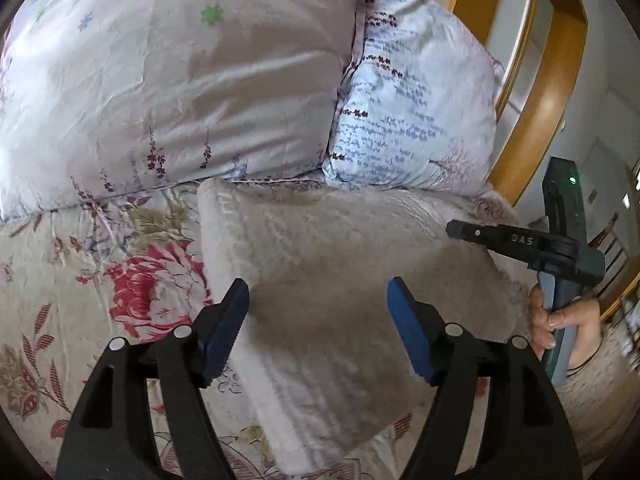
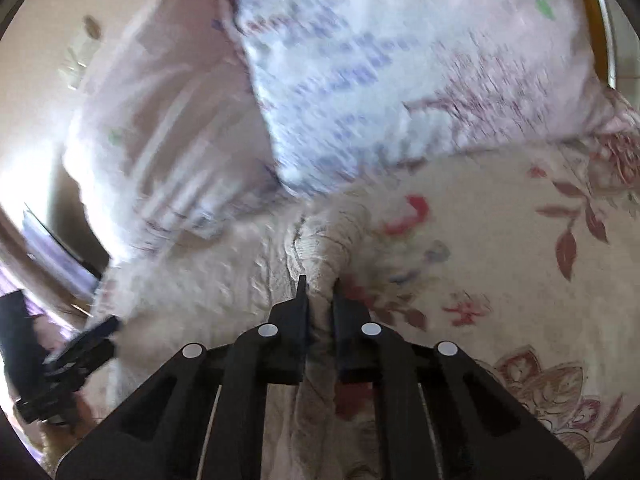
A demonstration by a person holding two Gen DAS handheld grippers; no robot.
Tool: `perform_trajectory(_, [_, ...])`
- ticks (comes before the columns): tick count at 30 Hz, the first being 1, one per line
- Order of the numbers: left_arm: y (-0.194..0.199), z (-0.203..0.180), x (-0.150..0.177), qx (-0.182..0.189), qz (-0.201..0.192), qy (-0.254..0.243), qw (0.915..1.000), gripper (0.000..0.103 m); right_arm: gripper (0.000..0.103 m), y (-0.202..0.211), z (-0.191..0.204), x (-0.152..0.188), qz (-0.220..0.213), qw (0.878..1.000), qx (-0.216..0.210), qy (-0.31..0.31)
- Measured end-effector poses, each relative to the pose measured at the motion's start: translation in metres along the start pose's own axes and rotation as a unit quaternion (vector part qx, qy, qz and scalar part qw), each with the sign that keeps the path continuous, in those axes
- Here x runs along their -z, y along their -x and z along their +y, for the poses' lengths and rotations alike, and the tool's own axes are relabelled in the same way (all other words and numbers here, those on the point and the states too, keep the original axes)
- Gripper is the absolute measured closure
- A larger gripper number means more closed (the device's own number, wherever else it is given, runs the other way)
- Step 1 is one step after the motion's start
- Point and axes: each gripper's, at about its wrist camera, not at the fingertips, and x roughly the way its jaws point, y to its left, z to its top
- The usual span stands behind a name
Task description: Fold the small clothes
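A pale beige fuzzy garment (image 1: 332, 280) lies folded flat on the floral bedsheet (image 1: 120, 280). My left gripper (image 1: 318, 312) is open and empty, hovering over the garment's near half. My right gripper (image 2: 320, 292) is shut on a bunched edge of the same garment (image 2: 332, 248), at its right side. The right gripper also shows in the left wrist view (image 1: 520, 240), held by a hand. The left gripper shows blurred at the left of the right wrist view (image 2: 80, 348).
Two floral pillows (image 1: 180, 80) (image 1: 412, 112) lie at the head of the bed behind the garment. A wooden headboard (image 1: 536, 92) rises at the back right. The right wrist view is blurred by motion.
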Motion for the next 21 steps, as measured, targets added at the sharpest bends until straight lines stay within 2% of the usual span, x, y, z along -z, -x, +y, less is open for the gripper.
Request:
perform_trajectory(3, [-0.008,-0.003,0.003,-0.03,0.013,-0.015,0.9993,0.032,0.093,-0.022,-0.011,0.008,0.038,0.999,0.016,-0.016])
perform_trajectory(6, [-0.02,-0.002,0.01,-0.069,0.041,-0.03,0.9963,0.03,0.091,-0.018,-0.004,0.009,0.033,0.999,0.028,0.006])
perform_trajectory(8, [-0.026,0.001,0.016,-0.082,0.051,-0.029,0.9949,0.027,0.082,-0.003,0.002,0.009,0.017,0.999,0.031,0.021])
perform_trajectory(9, [-0.025,0.004,0.019,-0.082,0.05,-0.025,0.9951,0.026,0.075,0.008,0.006,0.01,0.003,0.999,0.034,0.029])
perform_trajectory(10, [-0.024,0.005,0.02,-0.082,0.048,-0.022,0.9953,0.026,0.073,0.019,0.01,0.012,-0.009,0.999,0.032,0.039])
perform_trajectory(14, [-0.005,0.007,0.023,-0.069,0.031,-0.007,0.9971,0.026,0.073,0.057,0.029,0.029,-0.043,0.995,-0.016,0.09])
perform_trajectory(17, [0.009,0.005,0.028,-0.071,0.018,-0.014,0.9972,0.025,0.073,0.068,0.048,0.05,-0.031,0.989,-0.034,0.143])
perform_trajectory(20, [0.011,0.004,0.034,-0.082,0.024,-0.021,0.9961,0.025,0.073,0.059,0.061,0.067,-0.001,0.984,-0.017,0.177])
perform_trajectory(21, [0.01,0.004,0.037,-0.084,0.029,-0.022,0.9958,0.025,0.073,0.053,0.063,0.073,0.012,0.983,0.001,0.186])
